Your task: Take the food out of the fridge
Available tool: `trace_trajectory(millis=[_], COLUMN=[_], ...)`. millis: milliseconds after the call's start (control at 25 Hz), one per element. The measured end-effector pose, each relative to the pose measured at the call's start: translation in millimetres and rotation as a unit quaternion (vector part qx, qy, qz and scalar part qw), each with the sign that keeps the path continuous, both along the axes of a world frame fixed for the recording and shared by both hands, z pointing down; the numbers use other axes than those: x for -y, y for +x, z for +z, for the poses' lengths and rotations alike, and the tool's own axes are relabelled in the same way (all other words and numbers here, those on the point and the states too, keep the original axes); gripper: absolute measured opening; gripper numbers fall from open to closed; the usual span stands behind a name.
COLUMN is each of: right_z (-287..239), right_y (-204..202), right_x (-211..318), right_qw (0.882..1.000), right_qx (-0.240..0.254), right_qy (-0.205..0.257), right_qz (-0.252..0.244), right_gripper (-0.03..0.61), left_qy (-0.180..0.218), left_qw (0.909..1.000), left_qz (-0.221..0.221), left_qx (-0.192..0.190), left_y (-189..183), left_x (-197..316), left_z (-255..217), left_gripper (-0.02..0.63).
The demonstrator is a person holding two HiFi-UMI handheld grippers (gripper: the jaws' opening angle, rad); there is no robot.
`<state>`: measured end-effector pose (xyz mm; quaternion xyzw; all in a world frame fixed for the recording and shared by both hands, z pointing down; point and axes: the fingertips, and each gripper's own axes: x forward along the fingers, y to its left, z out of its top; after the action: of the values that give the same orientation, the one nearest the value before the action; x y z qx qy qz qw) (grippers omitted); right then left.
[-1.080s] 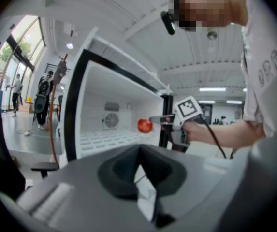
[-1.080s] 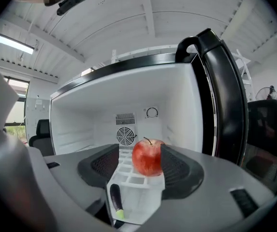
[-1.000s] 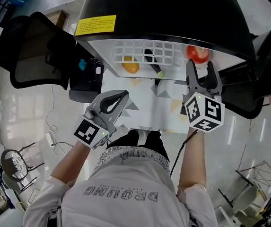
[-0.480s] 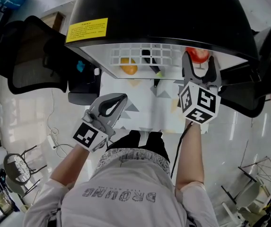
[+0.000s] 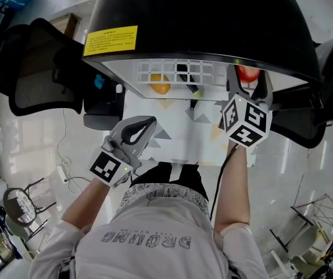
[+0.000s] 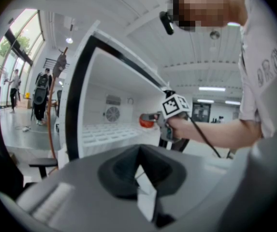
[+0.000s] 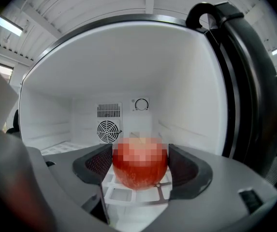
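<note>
A round red apple (image 7: 139, 164) sits on the white shelf (image 7: 128, 195) between the right gripper (image 7: 140, 161)'s jaws, which have just been opening and are spread wide, not pinching it. The left gripper (image 6: 139, 167)'s jaws are pressed together.

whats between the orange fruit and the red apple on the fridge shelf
In the head view, a dark elongated item with a yellow-green tip lies on the white wire shelf between the round orange fruit and the red apple.
</note>
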<state>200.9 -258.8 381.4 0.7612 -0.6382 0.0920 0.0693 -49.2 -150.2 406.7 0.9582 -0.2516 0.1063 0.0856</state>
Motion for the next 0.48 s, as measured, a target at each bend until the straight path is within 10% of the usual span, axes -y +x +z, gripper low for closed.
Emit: trace_trajectory(millis=[480], right_z=[-6.2], right_y=[-3.7], right_x=[1.8], right_qw=[1.0], right_qx=[-0.015], right_qy=[0.008], right_qz=[-0.013], right_gripper=[0.318], left_qy=[0.005], left_qw=[1.0], left_qz=[-0.006], left_qx=[-0.003], left_y=[-0.3], left_x=[0.6], left_z=[-1.7], left_gripper=[0.006])
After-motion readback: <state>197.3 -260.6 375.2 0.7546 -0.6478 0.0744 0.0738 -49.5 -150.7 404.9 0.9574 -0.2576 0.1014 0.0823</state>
